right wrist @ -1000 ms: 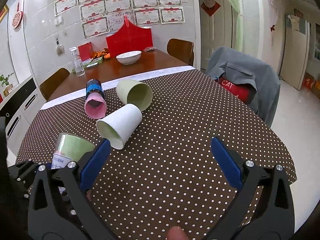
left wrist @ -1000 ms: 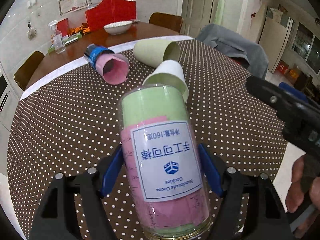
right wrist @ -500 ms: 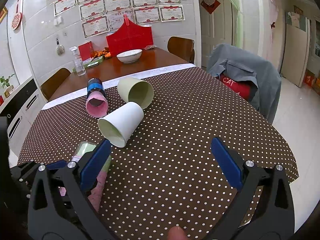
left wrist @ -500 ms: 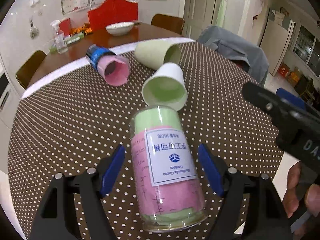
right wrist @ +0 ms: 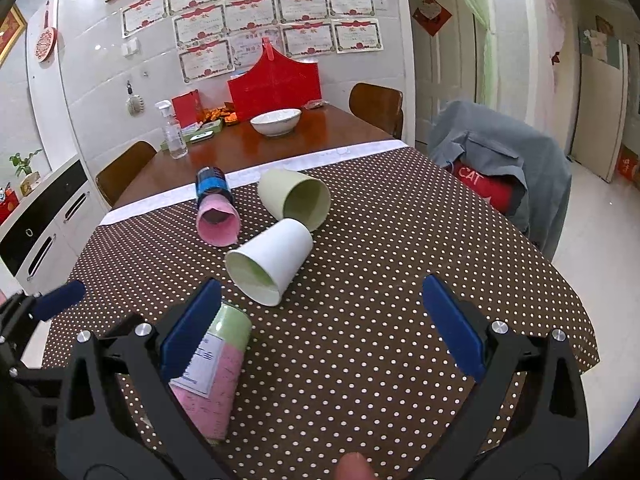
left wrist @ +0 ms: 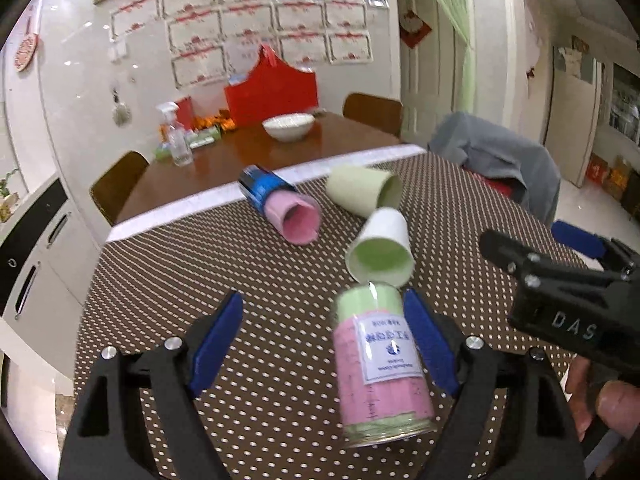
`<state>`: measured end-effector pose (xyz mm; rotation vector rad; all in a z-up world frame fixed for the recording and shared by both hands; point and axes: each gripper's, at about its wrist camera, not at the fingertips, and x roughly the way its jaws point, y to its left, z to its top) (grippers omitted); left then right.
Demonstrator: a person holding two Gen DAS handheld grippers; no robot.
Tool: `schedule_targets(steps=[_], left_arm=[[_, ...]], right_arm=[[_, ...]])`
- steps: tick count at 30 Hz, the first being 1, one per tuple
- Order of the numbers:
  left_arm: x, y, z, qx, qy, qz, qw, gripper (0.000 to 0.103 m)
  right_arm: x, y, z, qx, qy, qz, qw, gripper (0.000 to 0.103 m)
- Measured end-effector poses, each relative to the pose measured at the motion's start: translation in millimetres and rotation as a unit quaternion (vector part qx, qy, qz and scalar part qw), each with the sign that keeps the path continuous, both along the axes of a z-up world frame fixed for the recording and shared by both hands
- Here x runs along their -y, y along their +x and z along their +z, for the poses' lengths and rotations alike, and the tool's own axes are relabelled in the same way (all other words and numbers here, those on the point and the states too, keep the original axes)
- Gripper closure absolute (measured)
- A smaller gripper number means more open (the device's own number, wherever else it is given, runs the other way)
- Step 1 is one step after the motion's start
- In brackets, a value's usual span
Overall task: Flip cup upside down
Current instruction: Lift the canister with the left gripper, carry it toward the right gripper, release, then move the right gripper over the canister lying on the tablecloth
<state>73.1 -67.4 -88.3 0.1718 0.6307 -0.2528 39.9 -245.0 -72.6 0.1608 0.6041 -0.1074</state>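
A clear labelled cup [left wrist: 380, 364] with pink and green paper inside stands mouth-down on the dotted tablecloth, close to the right finger of my open left gripper [left wrist: 320, 344]; touching or apart, I cannot tell. It also shows in the right wrist view [right wrist: 212, 372], behind my right gripper's left finger. My right gripper [right wrist: 320, 328] is open and empty. A white cup [right wrist: 270, 266], a pale green cup [right wrist: 294, 198] and a pink cup with a blue base [right wrist: 214, 212] lie on their sides further back.
The round table with the brown dotted cloth [right wrist: 380, 320] abuts a wooden table [right wrist: 240, 148] holding a white bowl [right wrist: 276, 121], a spray bottle [right wrist: 171, 136] and a red box. A chair draped with a grey jacket [right wrist: 500, 160] stands at right.
My left gripper has opened and let go of the labelled cup, which now stands mouth-down on the cloth. The left gripper has pulled back and left. The right gripper has barely moved.
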Motion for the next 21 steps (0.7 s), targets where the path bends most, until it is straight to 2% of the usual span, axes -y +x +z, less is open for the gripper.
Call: schedule_targets(steps=[12,21], left_arm=[[-29.8,-14.0,24.8,0.048,-0.024,0.038,0.9978,0.022],[-45.3,-23.9,42.4,0.093,-0.025,0.068,0.9931,0.022]], right_arm=[[-19.8,-1.4,20.4,0.012,-0.001,0.032,0.999,0.005],[-32.3,-3.5,30.8,0.018,0.001,0.05,0.999,0.005]])
